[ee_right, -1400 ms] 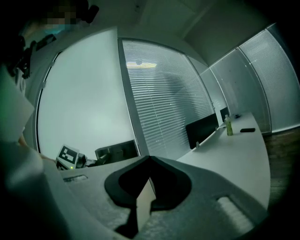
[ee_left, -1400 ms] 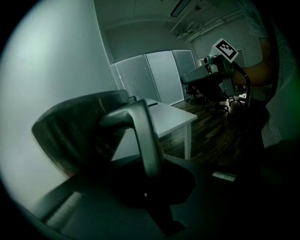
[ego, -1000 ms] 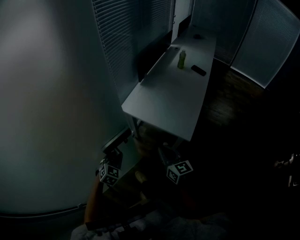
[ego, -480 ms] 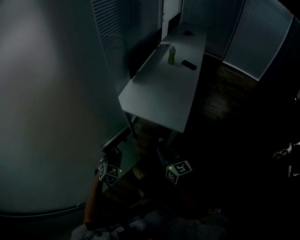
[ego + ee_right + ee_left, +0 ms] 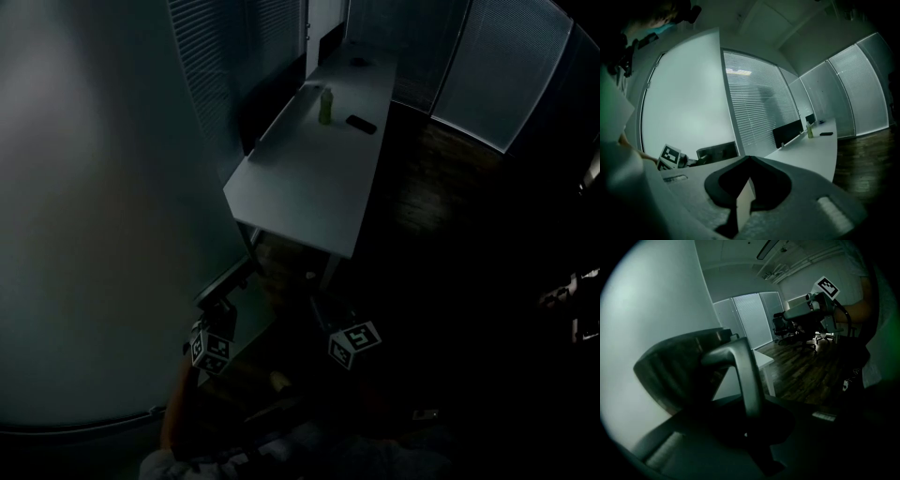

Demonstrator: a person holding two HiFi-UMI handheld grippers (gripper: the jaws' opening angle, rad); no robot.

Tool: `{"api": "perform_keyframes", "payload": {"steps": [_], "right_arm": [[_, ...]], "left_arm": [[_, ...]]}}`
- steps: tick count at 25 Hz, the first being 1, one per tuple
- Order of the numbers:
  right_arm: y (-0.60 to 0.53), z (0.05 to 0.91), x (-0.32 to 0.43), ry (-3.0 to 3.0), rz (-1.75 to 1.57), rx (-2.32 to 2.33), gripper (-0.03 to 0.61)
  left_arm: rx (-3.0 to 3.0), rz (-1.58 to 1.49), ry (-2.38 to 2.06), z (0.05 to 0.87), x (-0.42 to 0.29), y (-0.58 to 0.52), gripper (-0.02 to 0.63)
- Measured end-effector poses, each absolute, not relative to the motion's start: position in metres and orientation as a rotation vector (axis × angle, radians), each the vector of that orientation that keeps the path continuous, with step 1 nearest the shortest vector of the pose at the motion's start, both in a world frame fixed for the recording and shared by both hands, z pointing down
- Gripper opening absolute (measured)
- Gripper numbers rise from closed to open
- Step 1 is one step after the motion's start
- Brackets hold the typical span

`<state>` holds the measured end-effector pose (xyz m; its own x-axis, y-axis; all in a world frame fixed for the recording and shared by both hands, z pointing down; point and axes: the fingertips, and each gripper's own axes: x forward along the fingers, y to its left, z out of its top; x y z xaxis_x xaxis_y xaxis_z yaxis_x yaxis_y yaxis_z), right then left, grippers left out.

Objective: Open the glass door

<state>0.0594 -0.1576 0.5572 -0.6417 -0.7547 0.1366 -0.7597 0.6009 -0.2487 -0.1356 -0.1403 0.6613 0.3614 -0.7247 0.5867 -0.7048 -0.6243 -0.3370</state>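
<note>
The frosted glass door (image 5: 84, 216) fills the left of the head view, with its dark lever handle (image 5: 225, 279) low on its edge. My left gripper (image 5: 223, 302) is shut on that handle. In the left gripper view the curved lever (image 5: 745, 376) runs down between the jaws (image 5: 749, 425). My right gripper (image 5: 323, 309) hangs just right of the left one, clear of the door. Its jaws (image 5: 749, 161) meet at the tip with nothing between them. The right gripper view also shows the door (image 5: 684, 103) and the left gripper (image 5: 686, 161).
A long white desk (image 5: 319, 178) runs away from the door along a wall of blinds (image 5: 202, 84). It carries a green bottle (image 5: 325, 105), a small dark item (image 5: 361, 124) and a dark screen (image 5: 267, 108). Dark wooden floor (image 5: 441, 187) lies to the right. Office chairs (image 5: 787, 326) stand far off.
The head view has shifted: the desk now sits farther up and to the left. Both grippers have drifted slightly left in the picture. The left one stays on the handle.
</note>
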Motion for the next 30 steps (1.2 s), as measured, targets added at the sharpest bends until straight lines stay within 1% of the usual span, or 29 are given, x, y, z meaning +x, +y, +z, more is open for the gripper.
{"api": "perform_keyframes", "payload": {"steps": [12, 22, 27, 30], "right_arm": [[-0.126, 0.562, 0.103, -2.769, 0.431, 1.338, 0.002], [-0.092, 0.557, 0.119, -2.778, 0.428, 1.303, 0.002], [-0.052, 0.552, 0.139, -2.784, 0.430, 1.285, 0.002], [-0.053, 0.555, 0.137, -2.780, 0.416, 1.289, 0.002]], "left_arm": [[-2.547, -1.157, 1.341, 0.663, -0.110, -0.103, -0.002], [-2.535, -1.193, 1.267, 0.660, -0.082, -0.066, -0.002], [-2.532, -1.194, 1.235, 0.654, -0.055, -0.025, -0.002], [-2.528, -1.196, 1.217, 0.656, -0.058, -0.030, -0.002]]}}
